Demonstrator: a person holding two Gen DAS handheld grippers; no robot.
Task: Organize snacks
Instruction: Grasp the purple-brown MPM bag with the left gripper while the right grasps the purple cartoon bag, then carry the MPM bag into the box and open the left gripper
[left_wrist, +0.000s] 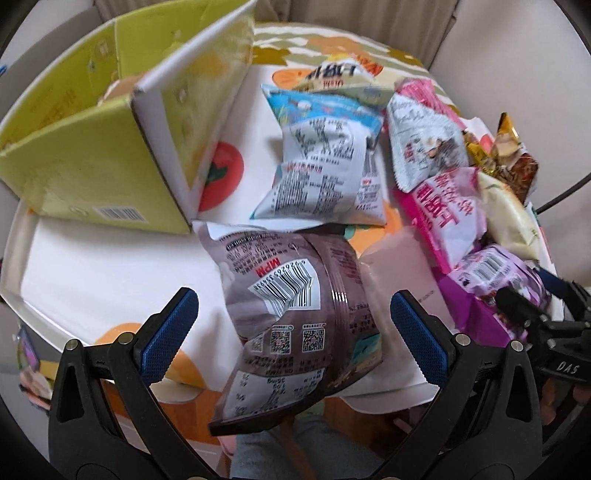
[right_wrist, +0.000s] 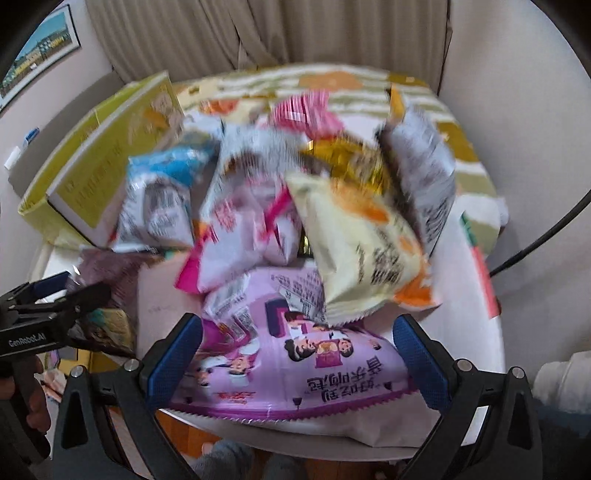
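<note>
Nearby, green box (left_wrist: 92, 158) beside snack bags (left_wrist: 325, 162)

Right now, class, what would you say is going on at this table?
A person holds a gripper in each hand over a table piled with snack packets. The left gripper is open around a brown packet hanging over the table edge. The right gripper is open around a purple packet. A yellow-green box stands open beside the pile; neither packet is gripped yet.
</note>
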